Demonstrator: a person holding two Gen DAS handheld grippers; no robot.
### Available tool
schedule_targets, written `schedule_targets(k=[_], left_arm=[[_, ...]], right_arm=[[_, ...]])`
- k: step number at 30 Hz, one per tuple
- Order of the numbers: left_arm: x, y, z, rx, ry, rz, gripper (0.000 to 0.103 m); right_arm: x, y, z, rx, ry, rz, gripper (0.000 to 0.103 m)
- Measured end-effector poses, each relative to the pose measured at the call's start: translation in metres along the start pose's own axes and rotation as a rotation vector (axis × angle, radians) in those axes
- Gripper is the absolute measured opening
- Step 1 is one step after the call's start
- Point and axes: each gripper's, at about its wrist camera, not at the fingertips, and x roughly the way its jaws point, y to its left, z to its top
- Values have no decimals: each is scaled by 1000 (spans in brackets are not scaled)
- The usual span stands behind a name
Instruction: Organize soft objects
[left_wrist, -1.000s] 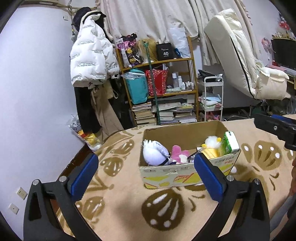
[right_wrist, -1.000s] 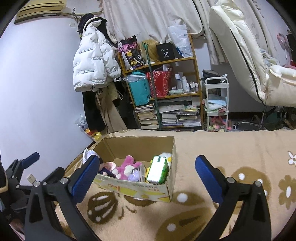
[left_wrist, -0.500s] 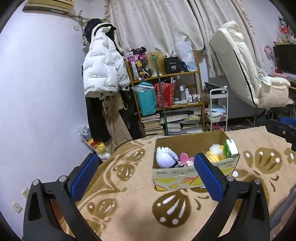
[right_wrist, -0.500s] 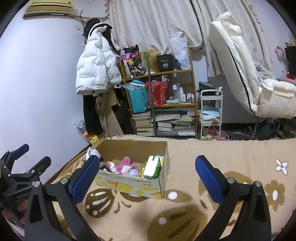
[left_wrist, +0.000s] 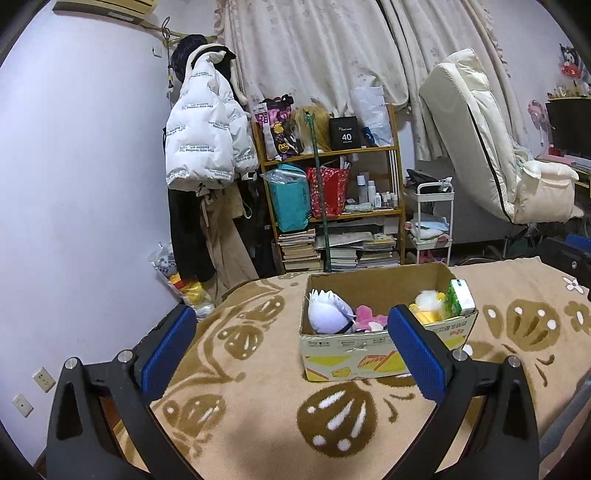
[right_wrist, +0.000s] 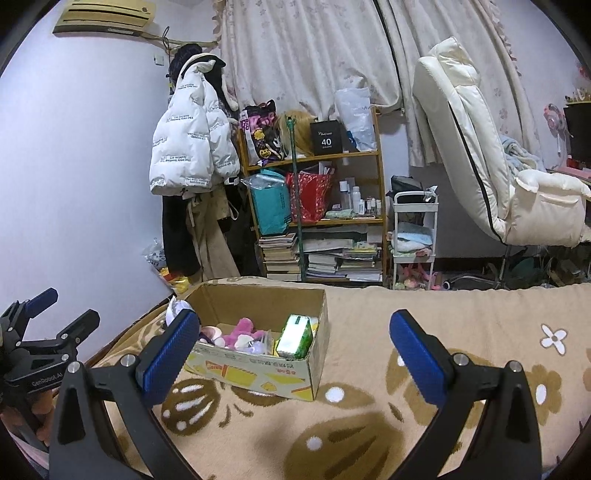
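Observation:
A cardboard box (left_wrist: 347, 350) (right_wrist: 258, 373) sits on the beige patterned blanket. Inside lie a white plush (left_wrist: 327, 314), a pink plush (left_wrist: 365, 317) (right_wrist: 240, 330), a yellow and white plush (left_wrist: 426, 302) and a green pack (left_wrist: 460, 299) (right_wrist: 293, 338). My left gripper (left_wrist: 295, 350) is open and empty, held back from the box, its right finger crossing the box's front. My right gripper (right_wrist: 295, 354) is open and empty too, in front of the box and to its right. The left gripper also shows at the left edge of the right wrist view (right_wrist: 44, 325).
The blanket (left_wrist: 258, 413) (right_wrist: 369, 435) covers the surface around the box. Beyond it stand a cluttered wooden shelf (left_wrist: 332, 206), hanging coats (left_wrist: 207, 147), a white cart (left_wrist: 430, 229) and a cream recliner (left_wrist: 491, 158). The wall is on the left.
Both grippers have pulled back and risen, so the box looks smaller and farther. Both stay open and empty. The box's contents are unchanged.

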Motion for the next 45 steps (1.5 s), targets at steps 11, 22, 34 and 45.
schedule_targets(k=[11, 22, 34, 45], left_arm=[[15, 0, -4, -19, 21, -9, 102], [18, 0, -3, -36, 32, -15, 102], [17, 1, -3, -44, 33, -11, 102], [16, -1, -4, -47, 33, -7, 102]], right_arm=[[13, 0, -3, 9, 21, -1, 103], [22, 2, -6, 5, 39, -13, 103], [24, -1, -7, 5, 43, -14, 103], [25, -1, -7, 6, 44, -14, 103]])
